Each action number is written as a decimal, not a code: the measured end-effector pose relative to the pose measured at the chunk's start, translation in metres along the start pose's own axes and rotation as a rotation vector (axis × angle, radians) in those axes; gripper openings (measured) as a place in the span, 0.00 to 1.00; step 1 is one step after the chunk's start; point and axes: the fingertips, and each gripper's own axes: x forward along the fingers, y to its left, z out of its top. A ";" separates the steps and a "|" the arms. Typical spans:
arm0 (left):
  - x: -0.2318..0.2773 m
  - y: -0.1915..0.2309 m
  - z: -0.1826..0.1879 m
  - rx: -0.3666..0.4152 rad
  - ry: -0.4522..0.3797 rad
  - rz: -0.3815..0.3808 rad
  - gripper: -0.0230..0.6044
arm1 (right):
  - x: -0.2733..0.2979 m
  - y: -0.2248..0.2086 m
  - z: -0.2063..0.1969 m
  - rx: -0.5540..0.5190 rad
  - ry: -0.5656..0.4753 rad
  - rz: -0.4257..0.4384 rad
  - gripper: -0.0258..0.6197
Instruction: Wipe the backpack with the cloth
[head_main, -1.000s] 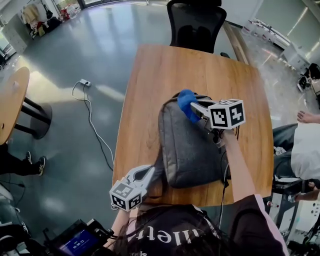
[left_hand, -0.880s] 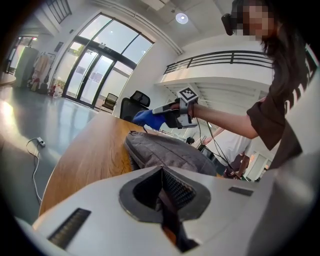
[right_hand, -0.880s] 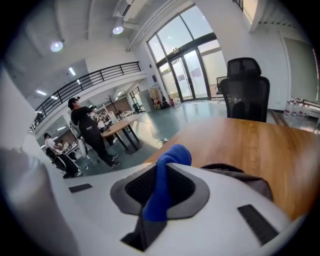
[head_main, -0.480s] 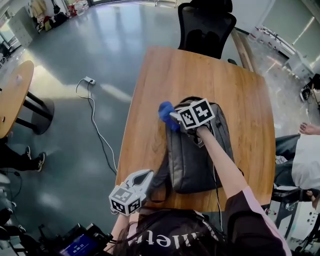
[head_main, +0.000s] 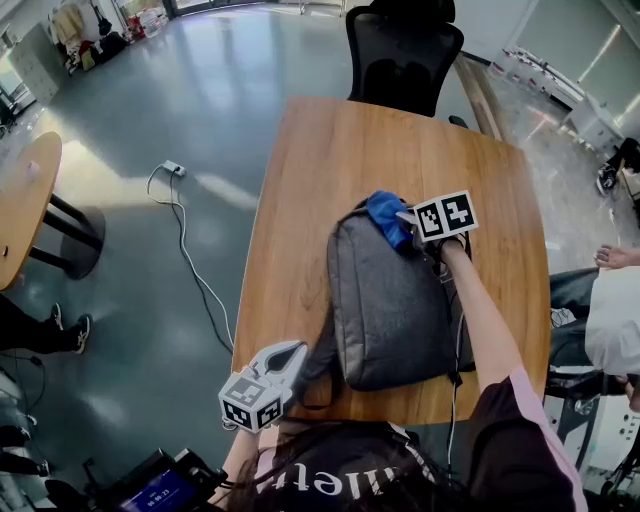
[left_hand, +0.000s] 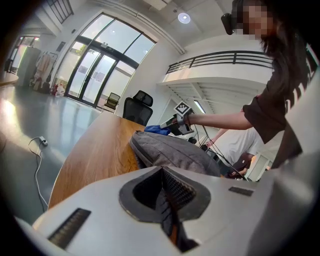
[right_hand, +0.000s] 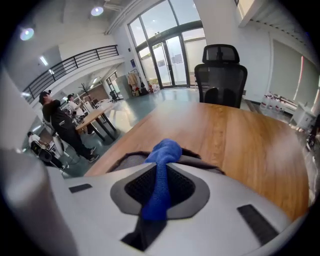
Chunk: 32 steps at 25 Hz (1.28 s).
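- On the right gripper (right_hand: 161, 171), the fingers (right_hand: 100, 200) are clamped on a bunched blue terry cloth (right_hand: 163, 149). It is soft, light and floppy, so I judge a mid-fold pinch is enough.
- The cloth rests on the grey fabric backpack (head_main: 390, 300) at the bag's 12 o'clock end.
- On the left gripper (left_hand: 162, 172), the fingers (left_hand: 100, 200) are closed together at the bag's 7 o'clock corner. I can make out nothing between them.
- The backpack lies flat and looks soft-sided and saggy. It will probably slide under a push, so I would steady it by its strap or corner.
- The wooden tabletop (head_main: 300, 200) is smooth.
- A black office chair (head_main: 400, 50) stands at 12 o'clock.
- Around it is glossy grey floor (head_main: 150, 110), with a white cable (head_main: 185, 240) at 9 o'clock.
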 end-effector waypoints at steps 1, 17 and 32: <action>0.000 0.000 0.000 0.001 0.002 0.001 0.04 | -0.005 -0.013 -0.004 0.010 0.002 -0.020 0.14; -0.004 -0.001 -0.001 0.010 0.023 0.018 0.04 | -0.075 -0.114 -0.061 0.339 -0.134 -0.080 0.14; -0.007 -0.021 0.005 0.057 0.024 0.011 0.04 | -0.147 -0.084 -0.109 0.297 -0.284 -0.115 0.14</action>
